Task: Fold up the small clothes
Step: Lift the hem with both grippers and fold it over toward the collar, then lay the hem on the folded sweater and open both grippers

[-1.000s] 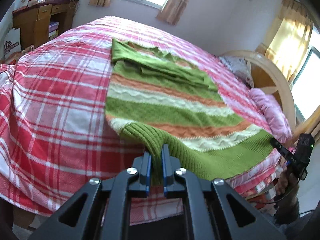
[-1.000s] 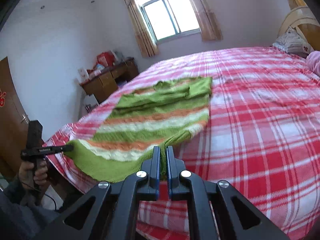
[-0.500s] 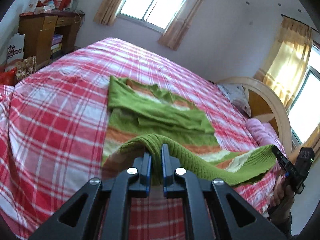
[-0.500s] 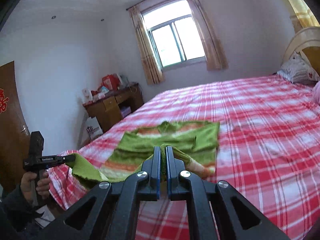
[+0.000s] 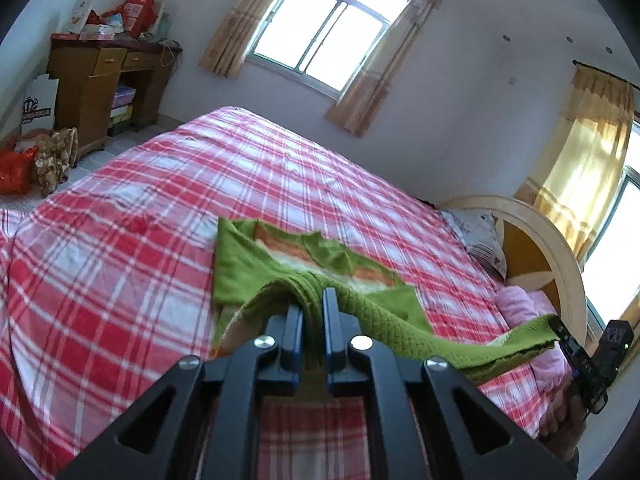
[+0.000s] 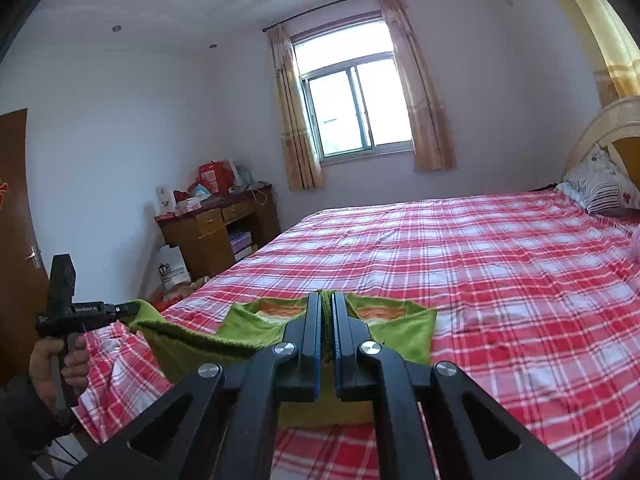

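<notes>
A green sweater [image 5: 248,264] with orange and cream stripes lies on the red plaid bed [image 5: 120,280]. Its ribbed green hem [image 5: 380,332] is lifted off the bed and stretched between both grippers. My left gripper [image 5: 313,300] is shut on one hem corner. My right gripper [image 6: 327,304] is shut on the other corner. The sweater's upper part [image 6: 400,324] still rests flat on the bed beyond the raised hem. Each gripper shows in the other's view, the right one [image 5: 564,336] and the left one [image 6: 120,309], both holding the hem.
A wooden desk [image 5: 100,76] with boxes stands at the far wall by the window [image 5: 324,52]. Bags [image 5: 44,160] lie on the floor beside it. Pillows [image 5: 480,236] and a pink blanket [image 5: 520,308] sit by the headboard [image 5: 552,240]. A brown door [image 6: 16,240] is at the left.
Both grippers have lifted the hem up off the bed and carried it forward over the sweater's body. More of the sweater is covered by the raised fold.
</notes>
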Tool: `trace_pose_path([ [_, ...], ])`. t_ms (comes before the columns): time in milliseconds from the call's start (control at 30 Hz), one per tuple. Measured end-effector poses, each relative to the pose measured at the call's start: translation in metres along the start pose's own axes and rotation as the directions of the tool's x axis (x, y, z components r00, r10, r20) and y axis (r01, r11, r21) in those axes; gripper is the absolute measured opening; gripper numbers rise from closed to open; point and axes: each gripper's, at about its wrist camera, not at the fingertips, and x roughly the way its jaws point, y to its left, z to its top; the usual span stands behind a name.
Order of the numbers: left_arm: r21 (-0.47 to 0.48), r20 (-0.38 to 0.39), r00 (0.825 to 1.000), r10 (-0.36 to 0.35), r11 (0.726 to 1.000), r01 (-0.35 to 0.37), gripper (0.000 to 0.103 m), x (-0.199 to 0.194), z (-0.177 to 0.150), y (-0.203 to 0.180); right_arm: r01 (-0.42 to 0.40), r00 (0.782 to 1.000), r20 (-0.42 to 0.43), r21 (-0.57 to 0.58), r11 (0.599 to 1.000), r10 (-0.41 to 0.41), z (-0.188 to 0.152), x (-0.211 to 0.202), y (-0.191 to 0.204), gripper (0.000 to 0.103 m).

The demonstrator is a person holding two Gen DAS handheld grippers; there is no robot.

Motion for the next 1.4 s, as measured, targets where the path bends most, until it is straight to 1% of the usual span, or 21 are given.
trace_pose_path([
  [233, 0.005, 0.017, 0.999, 0.03, 1.0, -0.03, 0.008, 0.033, 0.034, 0.0, 0.022, 0.999, -0.03, -0.009, 1.0, -0.023, 0.017, 0.044, -0.012, 0.004],
  [400, 0.019, -0.004, 0.998, 0.065, 0.998, -0.065, 0.008, 0.069, 0.051, 0.0, 0.06, 0.996, -0.063, -0.014, 0.998, -0.06, 0.028, 0.084, -0.028, 0.004],
  [600, 0.042, -0.055, 0.993, 0.104, 0.994, -0.102, 0.008, 0.118, 0.059, 0.005, 0.105, 0.984, -0.142, 0.002, 0.995, -0.103, 0.032, 0.144, -0.059, 0.004],
  [733, 0.046, -0.094, 0.987, 0.131, 0.991, -0.127, 0.008, 0.15, 0.062, 0.014, 0.133, 0.969, -0.208, -0.008, 0.991, -0.132, 0.022, 0.186, -0.078, 0.004],
  [900, 0.044, -0.143, 0.975, 0.169, 0.985, -0.164, 0.008, 0.186, 0.06, 0.028, 0.158, 0.944, -0.292, -0.011, 0.987, -0.154, 0.004, 0.235, -0.099, 0.004],
  [1000, 0.047, -0.175, 0.966, 0.192, 0.981, -0.187, 0.008, 0.205, 0.056, 0.037, 0.171, 0.925, -0.34, -0.021, 0.985, -0.168, -0.01, 0.265, -0.108, 0.004],
  [1167, 0.064, -0.2, 0.953, 0.227, 0.974, -0.218, 0.008, 0.23, 0.055, 0.046, 0.19, 0.899, -0.396, -0.024, 0.981, -0.184, -0.025, 0.301, -0.124, 0.004],
  [1267, 0.094, -0.203, 0.946, 0.254, 0.966, -0.239, 0.008, 0.244, 0.053, 0.047, 0.186, 0.883, -0.435, -0.02, 0.982, -0.176, -0.033, 0.322, -0.13, 0.004],
  [1300, 0.112, -0.199, 0.94, 0.275, 0.96, -0.257, 0.01, 0.248, 0.052, 0.045, 0.177, 0.875, -0.456, -0.016, 0.984, -0.165, -0.037, 0.33, -0.133, 0.004],
  [1333, 0.12, -0.192, 0.935, 0.299, 0.953, -0.28, 0.016, 0.251, 0.052, 0.046, 0.174, 0.864, -0.477, -0.013, 0.985, -0.159, -0.04, 0.338, -0.135, 0.006],
  [1367, 0.117, -0.188, 0.931, 0.313, 0.948, -0.295, 0.016, 0.251, 0.052, 0.047, 0.183, 0.857, -0.488, -0.013, 0.983, -0.166, -0.042, 0.343, -0.138, 0.009],
  [1400, 0.101, -0.192, 0.933, 0.304, 0.952, -0.289, 0.016, 0.249, 0.052, 0.048, 0.203, 0.855, -0.484, -0.017, 0.979, -0.185, -0.041, 0.344, -0.141, 0.027],
])
